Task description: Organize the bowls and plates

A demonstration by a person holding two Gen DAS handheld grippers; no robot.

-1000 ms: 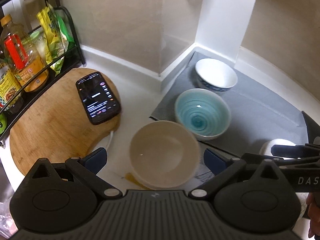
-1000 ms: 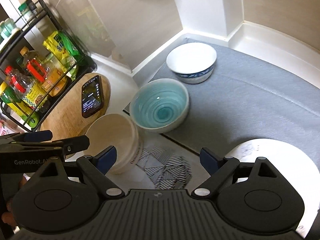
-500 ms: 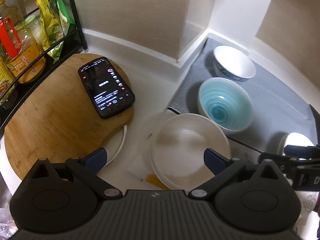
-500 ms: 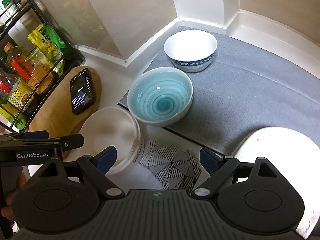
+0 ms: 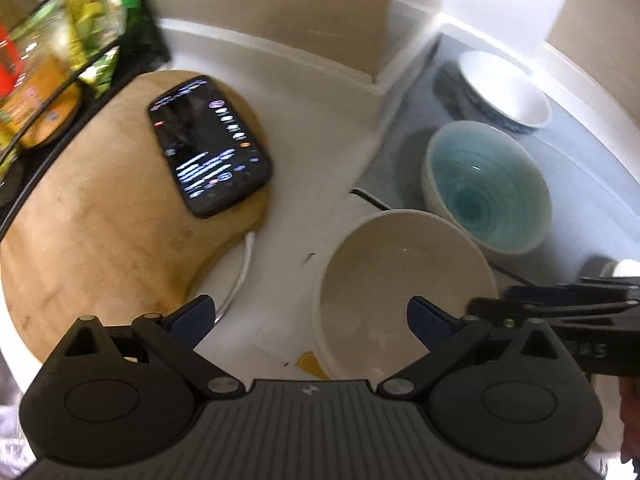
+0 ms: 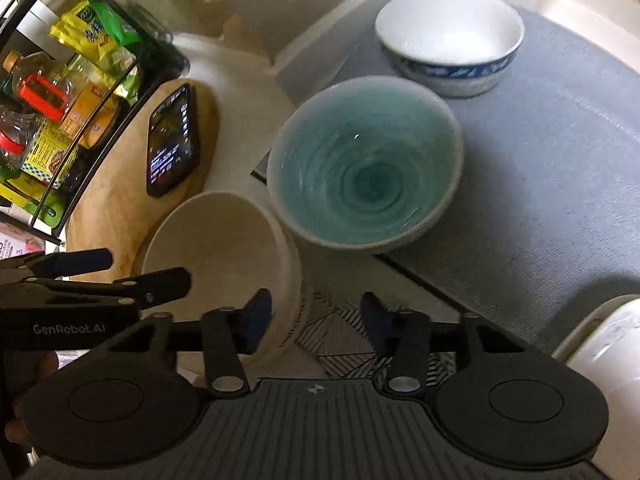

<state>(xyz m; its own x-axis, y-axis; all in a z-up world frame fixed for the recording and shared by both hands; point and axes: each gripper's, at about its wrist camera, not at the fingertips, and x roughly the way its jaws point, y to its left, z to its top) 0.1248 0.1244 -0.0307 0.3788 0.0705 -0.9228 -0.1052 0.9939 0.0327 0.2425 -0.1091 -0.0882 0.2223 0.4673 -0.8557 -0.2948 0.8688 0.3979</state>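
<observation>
Black wire rack [image 6: 60, 128] with yellow-green packets and oil bottles sat at 9–10 o'clock in the right wrist view. Just right of it, round wooden cutting board [image 5: 100, 216] on the white table [image 5: 296, 128], a black smartphone [image 5: 210, 146] with lit screen lying on the board's 2 o'clock edge.

Left gripper [image 5: 310, 312] had its fingers spread wide and released, nothing pressed; the cream ceramic bowl [image 5: 404, 280] stood upright partly between them, nearer the right finger. Whether that finger touched the rim, cannot tell. In the right wrist view this gripper's [image 6: 120, 276] fingers reached over the cream bowl's [image 6: 224, 248] near rim.

At 1 o'clock of the cream bowl, just beside it, stood the teal swirl-glazed bowl [image 6: 364, 164] on the grey mat's [image 6: 540, 152] corner. Farther at 1 o'clock, apart from it, stood a white bowl with blue patterned band [image 6: 450, 36] on the same mat.

Right gripper [image 6: 316, 318] fingers were closing, not yet clenched; the cream bowl's wall sat next to the left finger, nothing visibly pinched. Below it lay black-and-white geometric patterned paper [image 6: 340, 336]. White plate [image 6: 604, 344] edge showed at 4 o'clock.
</observation>
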